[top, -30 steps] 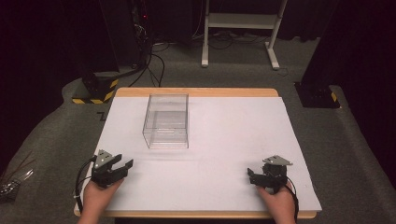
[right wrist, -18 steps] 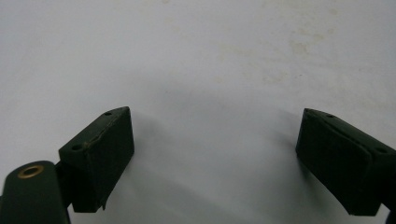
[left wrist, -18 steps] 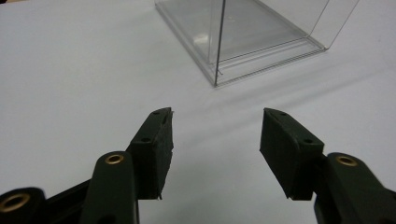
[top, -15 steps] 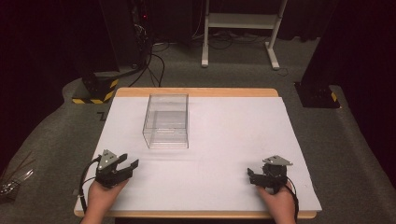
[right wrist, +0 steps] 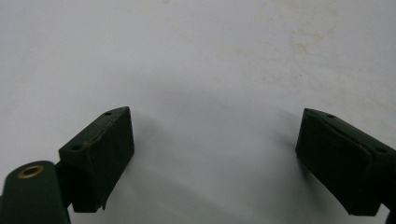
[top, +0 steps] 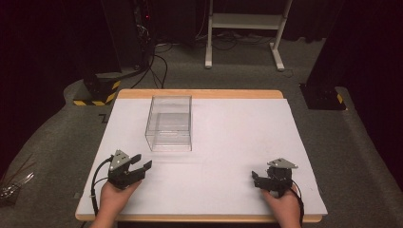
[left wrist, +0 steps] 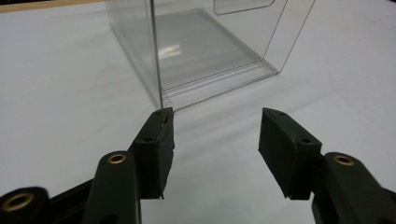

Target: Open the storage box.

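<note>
One table [top: 304, 156]: covered in white, set on grey carpet in a dark room.
Boxes: one clear box [top: 169, 122] is seen.
Grippers: left gripper [top: 141, 162] and right gripper [top: 255, 179], both held wide apart, empty.

My left gripper [top: 140, 164] sits at the near left, angled toward the far right, its jaws standing wide apart with nothing between them after narrowing slightly. My left hand [top: 114, 195] grasps it from below. My right gripper [top: 256, 179] rests at the near right, jaws spread and empty, pointing left, right hand [top: 283, 202] behind it.
</note>
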The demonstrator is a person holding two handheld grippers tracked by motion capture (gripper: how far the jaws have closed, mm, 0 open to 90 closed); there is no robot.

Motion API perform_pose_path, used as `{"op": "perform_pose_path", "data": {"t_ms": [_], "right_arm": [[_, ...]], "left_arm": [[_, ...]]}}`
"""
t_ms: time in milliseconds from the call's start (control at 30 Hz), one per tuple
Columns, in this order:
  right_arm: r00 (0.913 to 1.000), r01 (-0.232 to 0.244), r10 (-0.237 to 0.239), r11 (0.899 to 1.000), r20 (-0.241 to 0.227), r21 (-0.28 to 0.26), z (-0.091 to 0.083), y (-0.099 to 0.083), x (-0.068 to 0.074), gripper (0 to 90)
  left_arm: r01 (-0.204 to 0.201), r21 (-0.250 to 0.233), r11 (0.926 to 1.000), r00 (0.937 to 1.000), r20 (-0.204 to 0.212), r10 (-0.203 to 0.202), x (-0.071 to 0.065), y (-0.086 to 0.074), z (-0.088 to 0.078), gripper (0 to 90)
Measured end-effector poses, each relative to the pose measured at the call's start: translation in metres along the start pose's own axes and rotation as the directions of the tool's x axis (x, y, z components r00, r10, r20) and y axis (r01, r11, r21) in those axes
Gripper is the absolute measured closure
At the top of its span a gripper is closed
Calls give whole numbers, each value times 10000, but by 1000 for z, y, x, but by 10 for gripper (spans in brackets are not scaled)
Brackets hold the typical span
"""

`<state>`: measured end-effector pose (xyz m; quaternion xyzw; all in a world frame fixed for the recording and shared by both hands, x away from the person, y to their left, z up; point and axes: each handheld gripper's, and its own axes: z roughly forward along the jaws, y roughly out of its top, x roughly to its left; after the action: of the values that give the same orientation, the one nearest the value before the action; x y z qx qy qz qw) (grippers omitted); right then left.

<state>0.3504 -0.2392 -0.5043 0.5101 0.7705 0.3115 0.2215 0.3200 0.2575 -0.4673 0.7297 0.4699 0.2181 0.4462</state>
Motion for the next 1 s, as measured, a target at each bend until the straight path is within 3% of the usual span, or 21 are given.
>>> {"op": "perform_pose_path", "data": {"t_ms": [167,433,567,1000], "right_arm": [[10000,16,-16,10000,9,-11,0,0,0,115],[10000,1,-1,10000,-15,3,0,0,0,114],[10000,5,-5,10000,-10,1,0,0,0,115],[10000,6,-6,10000,-4,-2,0,0,0,115]], "left_arm": [[-100,-53,9999,9998,162,101,-6,2,0,459],[60,-480,9988,9986,524,-35,-10,13,2,467],[-113,-448,9989,9987,488,135,-12,17,7,468],[90,-464,9989,9990,437,-70,-3,24,23,492]]}}
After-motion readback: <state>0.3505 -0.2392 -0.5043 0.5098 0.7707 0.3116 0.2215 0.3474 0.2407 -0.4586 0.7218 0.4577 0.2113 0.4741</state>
